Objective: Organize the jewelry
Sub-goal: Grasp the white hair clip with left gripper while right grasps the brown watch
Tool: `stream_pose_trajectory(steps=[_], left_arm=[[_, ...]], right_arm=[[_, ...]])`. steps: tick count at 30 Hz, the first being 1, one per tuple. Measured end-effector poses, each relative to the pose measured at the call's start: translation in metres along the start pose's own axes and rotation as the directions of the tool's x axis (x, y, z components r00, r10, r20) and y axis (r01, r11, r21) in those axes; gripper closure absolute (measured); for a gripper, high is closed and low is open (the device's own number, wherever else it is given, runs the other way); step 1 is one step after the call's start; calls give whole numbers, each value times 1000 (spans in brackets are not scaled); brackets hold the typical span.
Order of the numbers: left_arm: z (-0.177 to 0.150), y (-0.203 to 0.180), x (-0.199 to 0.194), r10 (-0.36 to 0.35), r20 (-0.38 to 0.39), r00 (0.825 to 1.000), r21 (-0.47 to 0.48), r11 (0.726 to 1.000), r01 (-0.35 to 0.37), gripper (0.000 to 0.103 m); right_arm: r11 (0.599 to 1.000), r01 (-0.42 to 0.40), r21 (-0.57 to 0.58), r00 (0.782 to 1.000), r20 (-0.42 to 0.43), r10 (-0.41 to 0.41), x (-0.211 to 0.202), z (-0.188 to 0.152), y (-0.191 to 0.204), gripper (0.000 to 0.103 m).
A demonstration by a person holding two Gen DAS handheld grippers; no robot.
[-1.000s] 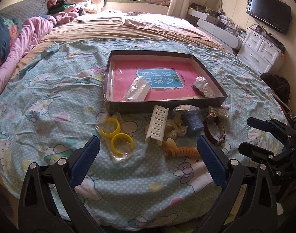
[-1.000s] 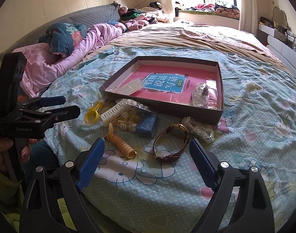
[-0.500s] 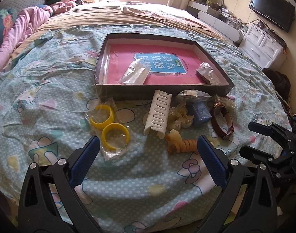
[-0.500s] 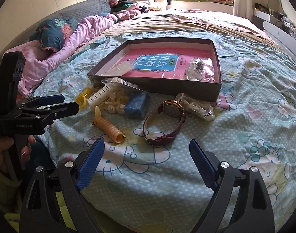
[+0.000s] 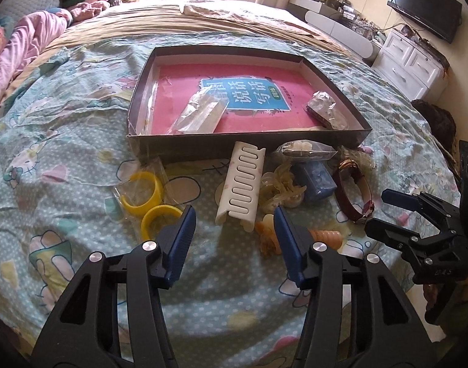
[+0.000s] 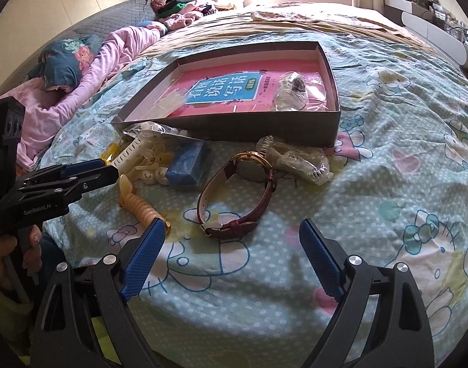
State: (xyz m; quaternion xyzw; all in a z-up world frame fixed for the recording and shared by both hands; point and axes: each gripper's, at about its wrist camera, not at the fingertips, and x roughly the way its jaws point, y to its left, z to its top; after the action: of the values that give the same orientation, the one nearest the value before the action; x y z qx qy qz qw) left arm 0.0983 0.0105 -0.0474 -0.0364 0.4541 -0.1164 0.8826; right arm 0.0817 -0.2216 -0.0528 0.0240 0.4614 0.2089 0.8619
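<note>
left wrist: white comb [image 5: 241, 187] just ahead of left tool [image 5: 234, 233]

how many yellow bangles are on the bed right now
2. Both lie in one clear bag on the bedspread, left of the white comb: one yellow bangle nearer the box, the other yellow bangle beside the left gripper. No others visible.

Bare bedspread [image 6: 387, 184] right of the watch [image 6: 237, 196]; clutter crowds its left.
</note>
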Motion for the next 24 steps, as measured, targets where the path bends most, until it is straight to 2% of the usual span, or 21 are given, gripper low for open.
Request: stream_pose_trajectory(steps=[4,9,12,14,16,24], left_arm=[[2,0,3,-12,-2,1000,1,1000,12,64],[5,2,9,-26,-12,1000,-10,1000,26,64],[7,2,13,-32,-18,999,-9,999,32,69],[8,3,16,-36,-24,999,-14,999,35,71],[8,4,19,-40,-34,999,-17,999,39,78],[15,3,31,-44,-57,997,-2,999,44,78]], right_arm=[[1000,7,2,1000,-7,-7,11,6,0,16],[1000,28,-4,1000,-4,-28,23,11,-1,28],[999,33,-16,999,10,-33,29,14,-3,38],[999,35,-26,999,16,-35,32,15,-2,41],[998,50,-48,998,29,-49,34,14,1,42],[998,24,-56,998,57,-21,30,13,-2,53]])
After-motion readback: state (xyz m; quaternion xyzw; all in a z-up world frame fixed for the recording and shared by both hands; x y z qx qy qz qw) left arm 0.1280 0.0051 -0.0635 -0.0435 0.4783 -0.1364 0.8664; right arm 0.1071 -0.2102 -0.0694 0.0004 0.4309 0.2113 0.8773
